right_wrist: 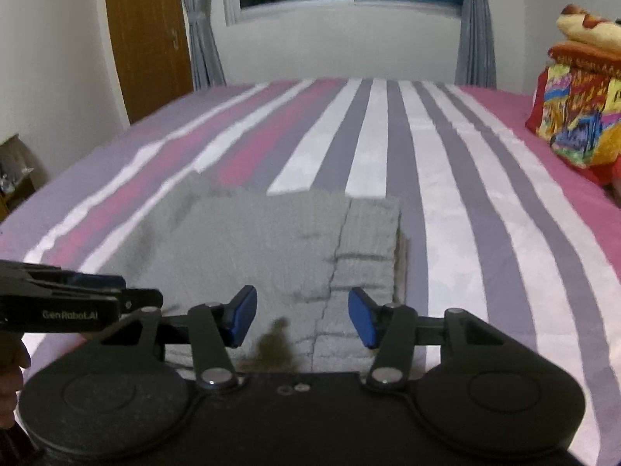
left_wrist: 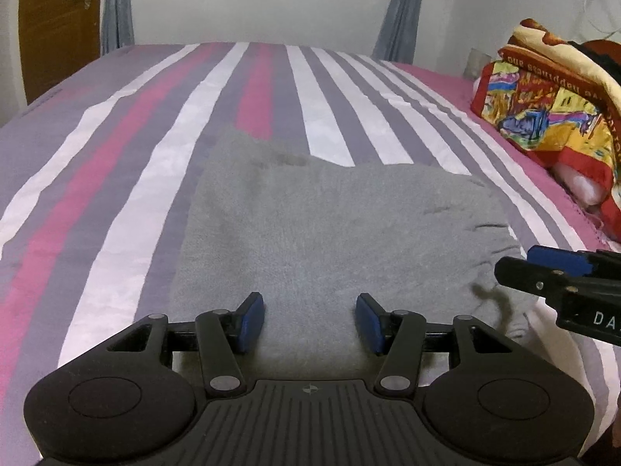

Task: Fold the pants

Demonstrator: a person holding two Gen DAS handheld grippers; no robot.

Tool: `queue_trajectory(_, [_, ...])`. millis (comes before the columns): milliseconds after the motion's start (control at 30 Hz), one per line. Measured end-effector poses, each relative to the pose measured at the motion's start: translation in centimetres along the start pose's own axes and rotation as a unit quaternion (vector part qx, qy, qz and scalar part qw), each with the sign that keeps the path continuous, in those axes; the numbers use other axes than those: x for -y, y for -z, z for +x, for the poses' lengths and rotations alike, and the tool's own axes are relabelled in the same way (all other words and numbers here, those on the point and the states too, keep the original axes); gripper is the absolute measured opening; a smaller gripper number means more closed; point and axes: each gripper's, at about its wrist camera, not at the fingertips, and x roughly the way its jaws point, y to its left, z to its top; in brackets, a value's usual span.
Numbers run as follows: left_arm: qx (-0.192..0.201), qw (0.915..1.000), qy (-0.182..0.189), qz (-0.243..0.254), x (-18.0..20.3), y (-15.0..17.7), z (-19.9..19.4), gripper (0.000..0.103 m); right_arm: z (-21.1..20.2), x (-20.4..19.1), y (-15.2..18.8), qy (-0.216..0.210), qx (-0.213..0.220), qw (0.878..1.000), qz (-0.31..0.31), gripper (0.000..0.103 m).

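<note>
Grey fleece pants (left_wrist: 322, 225) lie folded into a compact block on the striped bed; they also show in the right wrist view (right_wrist: 271, 248), with the ribbed waistband (right_wrist: 368, 248) on the right side. My left gripper (left_wrist: 309, 320) is open and empty, just above the near edge of the pants. My right gripper (right_wrist: 302, 316) is open and empty over the near right part of the pants. Each gripper shows in the other's view: the right one (left_wrist: 543, 272) at the pants' right edge, the left one (right_wrist: 116, 291) at the left.
The bed (left_wrist: 116, 178) has a purple, pink and white striped cover. A colourful folded blanket (left_wrist: 543, 108) lies at the right edge, also in the right wrist view (right_wrist: 574, 116). A wooden door (right_wrist: 147, 39), curtains and a window stand beyond the bed.
</note>
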Motion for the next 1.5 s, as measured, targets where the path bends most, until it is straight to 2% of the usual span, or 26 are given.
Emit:
queue_trajectory(100, [-0.005, 1.0, -0.001, 0.005, 0.0, 0.8, 0.5, 0.054, 1.4, 0.6, 1.1, 0.006, -0.029, 1.0, 0.008, 0.053])
queue_trajectory(267, [-0.006, 0.9999, 0.0, 0.013, 0.7, 1.0, 0.1, 0.061, 0.9, 0.4, 1.0, 0.007, -0.022, 1.0, 0.008, 0.053])
queue_trajectory(633, [-0.008, 0.9999, 0.004, 0.006, 0.6, 0.8, -0.1, 0.062, 0.4, 0.7, 0.7, 0.007, -0.025, 1.0, 0.014, 0.058])
queue_trajectory(733, [-0.003, 1.0, -0.002, 0.005, 0.3, 0.3, -0.3, 0.062, 0.3, 0.9, 0.3, 0.009, -0.023, 1.0, 0.017, 0.065])
queue_trajectory(833, [0.0, 1.0, -0.007, 0.004, -0.3, -0.3, -0.3, 0.062, 0.4, 1.4, 0.2, 0.01, -0.028, 0.999, 0.02, 0.066])
queue_trajectory(1033, [-0.007, 0.9998, -0.016, 0.001, -1.5, -0.7, 0.5, 0.062, 1.5, 3.2, 0.5, -0.004, -0.056, 0.996, 0.07, 0.067])
queue_trajectory(1267, [-0.011, 0.9999, -0.011, 0.004, -2.0, -0.9, 1.3, 0.062, 2.4, 4.8, 0.9, -0.026, -0.075, 0.991, 0.11, 0.077])
queue_trajectory(1500, [-0.012, 0.9999, -0.007, -0.005, -3.3, -1.6, 1.7, 0.062, 4.0, 7.8, 1.7, -0.075, -0.116, 0.972, 0.19, 0.086])
